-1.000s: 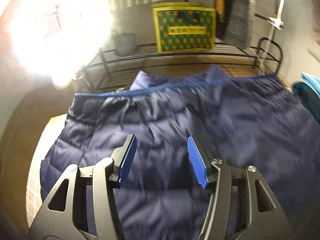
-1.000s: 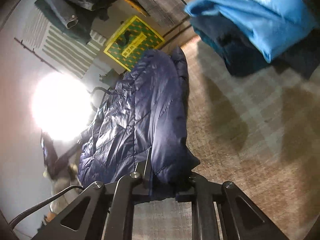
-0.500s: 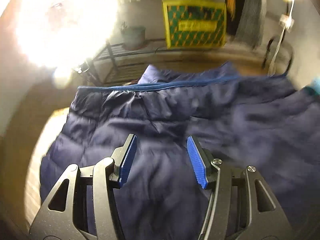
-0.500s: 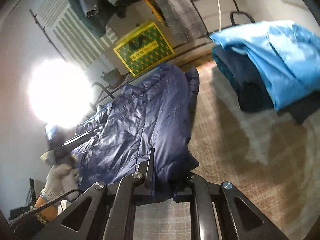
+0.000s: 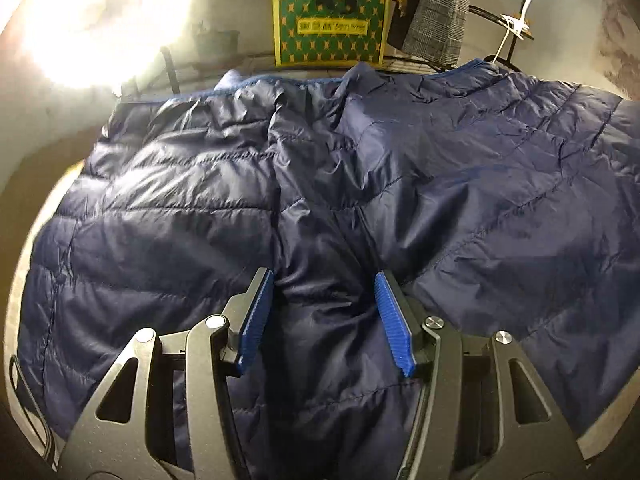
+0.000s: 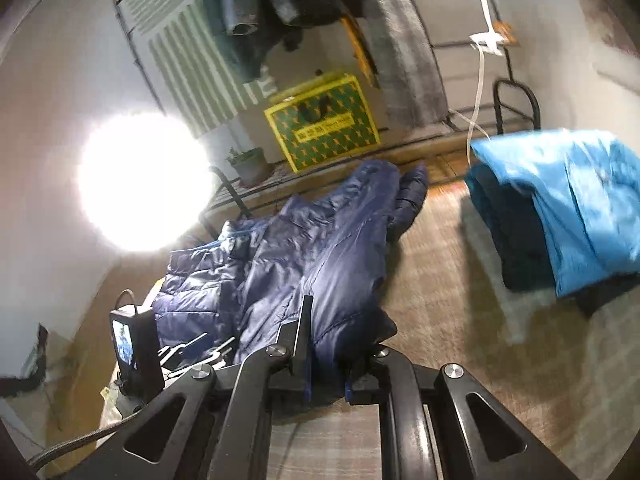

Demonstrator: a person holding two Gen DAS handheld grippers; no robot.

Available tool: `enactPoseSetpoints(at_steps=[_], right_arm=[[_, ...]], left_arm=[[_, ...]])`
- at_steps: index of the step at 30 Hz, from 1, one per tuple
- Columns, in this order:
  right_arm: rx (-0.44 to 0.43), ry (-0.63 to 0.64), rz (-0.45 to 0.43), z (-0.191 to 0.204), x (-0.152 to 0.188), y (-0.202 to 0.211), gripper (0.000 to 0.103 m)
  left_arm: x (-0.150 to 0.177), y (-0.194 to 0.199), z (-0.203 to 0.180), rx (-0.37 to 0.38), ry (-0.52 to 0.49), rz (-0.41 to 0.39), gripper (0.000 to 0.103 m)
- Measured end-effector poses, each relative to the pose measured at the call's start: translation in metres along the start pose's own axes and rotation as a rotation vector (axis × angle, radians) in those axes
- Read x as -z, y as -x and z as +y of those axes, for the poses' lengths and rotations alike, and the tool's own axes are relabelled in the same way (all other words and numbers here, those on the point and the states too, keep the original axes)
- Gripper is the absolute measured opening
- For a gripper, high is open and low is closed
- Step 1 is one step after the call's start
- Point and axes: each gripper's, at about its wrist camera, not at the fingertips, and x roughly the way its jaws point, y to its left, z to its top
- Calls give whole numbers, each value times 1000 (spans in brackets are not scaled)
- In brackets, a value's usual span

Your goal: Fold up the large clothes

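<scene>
A navy quilted puffer jacket (image 5: 400, 168) lies spread on the surface and fills the left wrist view. My left gripper (image 5: 324, 312) is open, its blue-padded fingers low over a fold of the jacket, with fabric between them. In the right wrist view the jacket (image 6: 320, 248) is bunched and draped. My right gripper (image 6: 326, 364) is shut on its near edge and holds that edge up off the checked cloth surface (image 6: 440, 280). The left gripper's body with its small screen (image 6: 132, 344) shows at the left.
A folded pile of light blue and dark clothes (image 6: 560, 216) lies to the right on the surface. Behind stand a yellow-green patterned box (image 5: 331, 28) on a metal rack, a potted plant (image 6: 250, 164), hanging clothes (image 5: 436, 8) and a glaring lamp (image 6: 140, 180).
My left gripper has dropped lower and closer to the jacket, fabric now between its open fingers. My right gripper has swung the held edge, so the view has levelled and the blue pile has moved right.
</scene>
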Motion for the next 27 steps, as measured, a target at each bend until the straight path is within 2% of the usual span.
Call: enactPoseSetpoints(at_steps=[1, 3, 6, 10, 17, 21, 27], right_arm=[[-2, 18, -5, 8, -1, 3, 8], [-13, 62, -19, 25, -6, 9, 8], [-27, 124, -28, 49, -10, 15, 8], [-33, 224, -32, 86, -19, 14, 8], [-43, 423, -48, 165, -23, -3, 8], [-67, 551, -41, 222, -16, -24, 8], [-137, 723, 4, 305, 20, -63, 8]], left_arm=[[-1, 10, 9, 28, 41, 5, 55], [2, 37, 33, 56, 110, -34, 55], [14, 94, 74, 57, 169, -113, 55], [49, 172, 147, -22, 254, -218, 55], [130, 250, 261, -204, 461, -244, 55], [177, 279, 298, -270, 561, -238, 55], [238, 316, 339, -334, 708, -229, 55]])
